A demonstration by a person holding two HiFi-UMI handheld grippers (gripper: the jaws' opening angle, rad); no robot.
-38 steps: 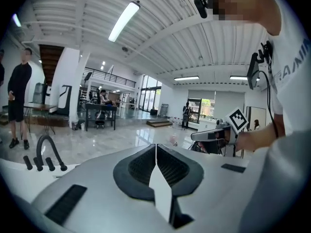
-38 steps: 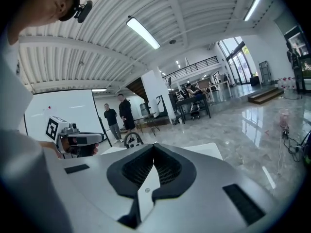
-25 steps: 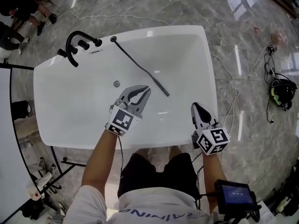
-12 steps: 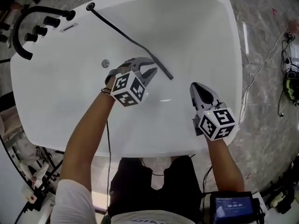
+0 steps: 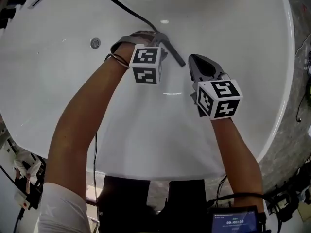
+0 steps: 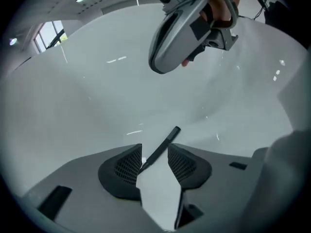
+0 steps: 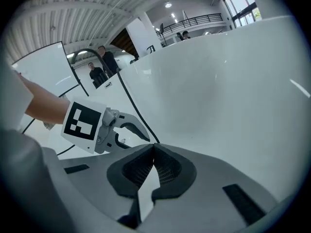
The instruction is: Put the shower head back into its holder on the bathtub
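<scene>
The shower head (image 5: 173, 53) is a thin dark wand lying on the floor of the white bathtub (image 5: 272, 106). Its black hose (image 5: 121, 6) runs up and left toward the tub's far rim. My left gripper (image 5: 160, 39) points steeply down over the wand. In the left gripper view its jaws are opening and the shower head (image 6: 165, 142) lies in the gap, with the pads not pressing on it. My right gripper (image 5: 193, 59) hangs just right of the wand with its jaws shut and empty. Its tips meet in the right gripper view (image 7: 154, 147), where the left gripper (image 7: 129, 129) shows open.
A round drain (image 5: 95, 43) sits in the tub floor left of my left arm. The black tap fittings (image 5: 8, 11) are at the far left rim. Marble floor and cables (image 5: 303, 57) lie beyond the right rim. People stand in the background (image 7: 99, 67).
Both grippers have dropped down into the tub toward the shower head. The left gripper has rolled and its jaws have gone from shut to open around the wand.
</scene>
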